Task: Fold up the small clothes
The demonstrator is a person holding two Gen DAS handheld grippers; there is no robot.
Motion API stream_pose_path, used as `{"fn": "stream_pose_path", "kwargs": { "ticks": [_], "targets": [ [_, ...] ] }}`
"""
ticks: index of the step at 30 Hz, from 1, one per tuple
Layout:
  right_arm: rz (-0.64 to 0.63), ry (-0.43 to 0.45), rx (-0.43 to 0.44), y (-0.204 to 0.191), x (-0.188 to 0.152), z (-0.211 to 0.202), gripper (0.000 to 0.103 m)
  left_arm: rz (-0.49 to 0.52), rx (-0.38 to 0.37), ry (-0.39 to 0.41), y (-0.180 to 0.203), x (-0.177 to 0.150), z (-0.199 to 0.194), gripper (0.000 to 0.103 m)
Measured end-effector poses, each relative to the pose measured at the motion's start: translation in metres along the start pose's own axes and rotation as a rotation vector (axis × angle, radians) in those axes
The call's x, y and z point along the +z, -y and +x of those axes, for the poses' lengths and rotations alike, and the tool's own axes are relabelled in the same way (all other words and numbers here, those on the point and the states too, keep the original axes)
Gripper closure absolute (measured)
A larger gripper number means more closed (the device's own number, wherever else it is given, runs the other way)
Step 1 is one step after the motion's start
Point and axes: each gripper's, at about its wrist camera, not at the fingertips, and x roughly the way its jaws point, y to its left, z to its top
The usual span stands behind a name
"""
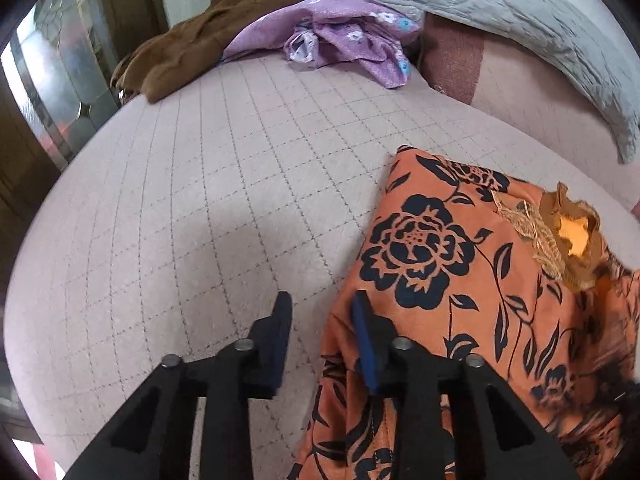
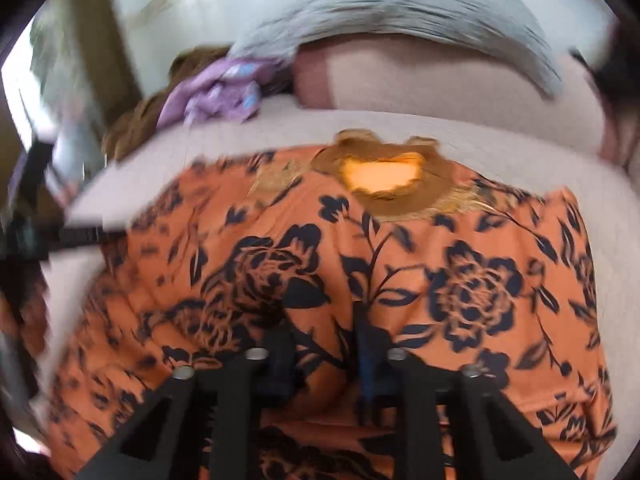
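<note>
The left gripper (image 1: 322, 304) points steeply down at the left edge of the orange floral garment (image 1: 460, 280); its jaws stand partly apart, one finger on the cloth, one over the bare quilted bed cover (image 1: 200, 200), and no pinch is visible. The right gripper (image 2: 324, 332), jaws narrowly apart, sits over the garment's middle, fabric between them; whether they grip it cannot be told. The garment lies spread on the bed, neckline (image 2: 384, 176) at the far end.

1. Left gripper (image 1: 322, 304): matte black angular fingers, dark blue pads, four round silver screws, triangular cut-outs in its arms.
2. Right gripper (image 2: 324, 320): the same black build, blue pads, silver screws.
</note>
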Motion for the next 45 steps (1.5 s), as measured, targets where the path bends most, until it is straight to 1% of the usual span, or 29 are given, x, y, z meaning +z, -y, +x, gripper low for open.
{"fn": "stream_pose_path", "kwargs": {
  "ticks": [2,4,7,10,12,13,14,18,20,22,24,25,26,27,28,30,31,33,34,36,37,38,39,40,41,42,43,44,45],
  "targets": [
    [0.119,0.008,0.033,0.025,0.005,-0.014,0.082,0.029,0.024,0.008,0.005,-0.001,0.0,0.073],
    [0.233,-0.029,0.071,0.049,0.004,-0.022,0.082,0.04,0.033,0.01,0.007,-0.001,0.0,0.073],
    [0.383,-0.089,0.079,0.093,-0.008,-0.032,0.08,0.038,0.029,0.01,0.005,-0.002,-0.001,0.072],
    [0.574,-0.123,0.152,0.136,-0.024,-0.041,0.076,0.052,0.043,0.014,0.005,0.0,-0.001,0.072],
    [0.626,-0.082,0.168,0.147,-0.024,-0.046,0.055,0.058,0.055,0.016,0.006,0.0,-0.002,0.072],
    [0.631,-0.041,0.178,0.146,-0.019,-0.048,0.027,0.061,0.063,0.018,0.008,0.0,-0.002,0.073],
    [0.627,0.003,0.189,0.145,-0.013,-0.051,0.018,0.066,0.071,0.021,0.009,-0.001,-0.003,0.073],
    [0.511,0.072,0.214,0.125,0.015,-0.04,0.018,0.075,0.083,0.03,0.011,-0.003,-0.004,0.072],
    [0.44,0.029,0.158,0.118,0.021,-0.023,0.02,0.074,0.081,0.031,0.01,-0.003,-0.004,0.072],
    [0.436,-0.011,0.116,0.115,0.02,-0.006,0.021,0.073,0.081,0.031,0.01,-0.003,-0.004,0.072],
    [0.416,-0.059,0.138,0.113,0.016,0.011,0.038,0.071,0.078,0.031,0.009,-0.003,-0.004,0.072],
    [0.383,-0.056,0.125,0.109,0.015,0.012,0.061,0.069,0.075,0.031,0.008,-0.004,-0.006,0.072],
    [0.332,-0.053,0.094,0.102,0.017,0.01,0.086,0.065,0.073,0.032,0.008,-0.004,-0.006,0.072],
    [0.312,-0.045,0.073,0.096,0.018,0.005,0.09,0.061,0.07,0.033,0.006,-0.004,-0.007,0.072],
    [0.315,-0.022,0.081,0.094,0.018,-0.003,0.096,0.058,0.068,0.034,0.005,-0.004,-0.008,0.072],
    [0.308,0.105,0.127,0.09,0.027,-0.038,0.097,0.055,0.076,0.039,0.001,-0.005,-0.01,0.072],
    [0.282,0.167,0.119,0.087,0.032,-0.053,0.1,0.055,0.084,0.04,-0.001,-0.005,-0.01,0.072],
    [0.239,0.27,0.06,0.088,0.038,-0.083,0.1,0.052,0.113,0.034,-0.006,-0.006,-0.008,0.073],
    [0.238,0.274,0.048,0.092,0.038,-0.087,0.1,0.044,0.125,0.017,-0.009,-0.006,-0.004,0.073],
    [0.27,0.242,0.013,0.108,0.037,-0.084,0.1,0.021,0.123,0.0,-0.015,-0.007,0.0,0.073],
    [0.3,0.231,0.012,0.119,0.035,-0.084,0.1,0.002,0.122,0.011,-0.019,-0.006,-0.002,0.074],
    [0.35,0.209,0.041,0.13,0.033,-0.079,0.097,-0.006,0.122,0.031,-0.02,-0.004,-0.005,0.074],
    [0.386,0.182,0.062,0.136,0.033,-0.073,0.095,-0.013,0.121,0.057,-0.021,-0.003,-0.011,0.074],
    [0.431,0.129,0.091,0.143,0.033,-0.066,0.095,-0.028,0.107,0.105,-0.021,0.0,-0.02,0.074],
    [0.456,0.089,0.114,0.146,0.035,-0.057,0.094,-0.041,0.084,0.138,-0.021,0.001,-0.027,0.074],
    [0.47,0.06,0.123,0.147,0.035,-0.049,0.093,-0.05,0.037,0.182,-0.019,0.001,-0.036,0.074],
    [0.473,0.053,0.125,0.146,0.033,-0.049,0.081,-0.044,0.009,0.199,-0.016,0.002,-0.041,0.073],
    [0.478,0.05,0.137,0.146,0.034,-0.047,0.063,-0.017,-0.035,0.217,-0.008,0.001,-0.046,0.071],
    [0.488,0.051,0.162,0.147,0.033,-0.043,0.05,0.026,-0.078,0.227,0.002,-0.001,-0.05,0.065]
  ]
}}
